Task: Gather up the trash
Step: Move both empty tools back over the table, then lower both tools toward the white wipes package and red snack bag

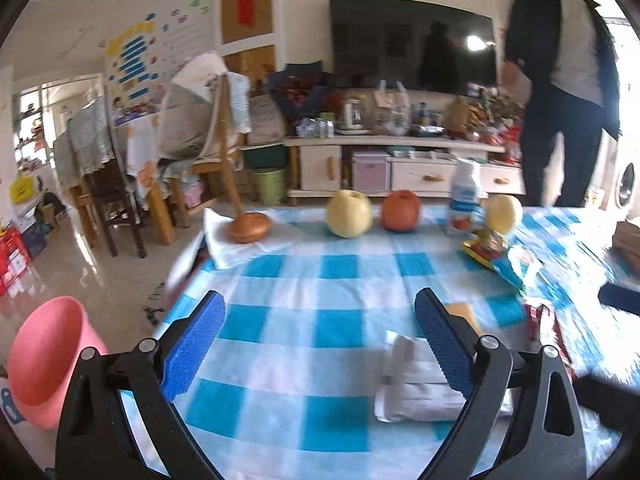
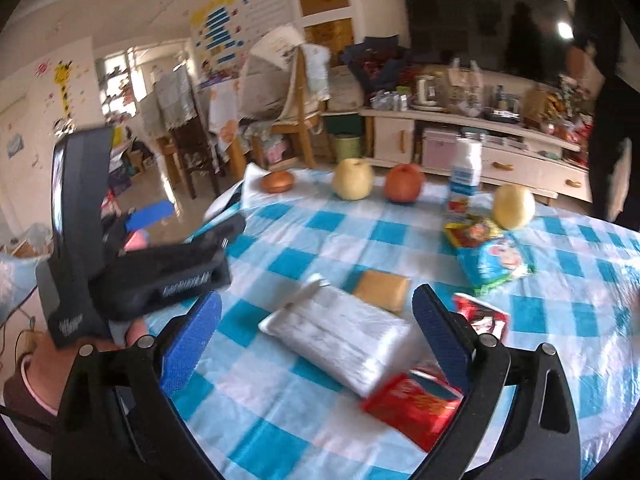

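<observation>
A round table (image 2: 280, 432) fills most of both views. It has a blue and white checked cloth on it.

A person in dark clothes (image 1: 560, 80) stands past the far right side of the table. A big dark TV (image 1: 408, 40) hangs on the wall behind, over a long white cabinet (image 1: 420, 168) crowded with stuff. A pink bin (image 1: 44, 360) sits on the floor, low down by the left side of the table.

The left claw (image 1: 320, 340) hangs over the near part of the table. Its two blue fingers are wide apart and hold nothing. The right claw (image 2: 316, 340) is over the table too. Its blue fingers are also wide apart and hold nothing. A hand (image 2: 48, 364) shows at the left of the right view, gripping the black body of the other tool.

The trash lies on the near half of the table. A white plastic packet (image 2: 340, 332) lies flat between the right claw's fingers. A red wrapper (image 2: 412, 404) lies just beside its near corner. A small tan square (image 2: 382, 290) touches its far edge. A blue snack bag (image 2: 496, 264) lies farther right, next to a yellow and red wrapper (image 2: 468, 234).

At the far edge stand a brown onion (image 1: 249, 228) on a white napkin, a yellow apple (image 1: 349, 213), a red apple (image 1: 401, 210), a white bottle (image 1: 464, 196), and one more yellow apple (image 1: 504, 207).
</observation>
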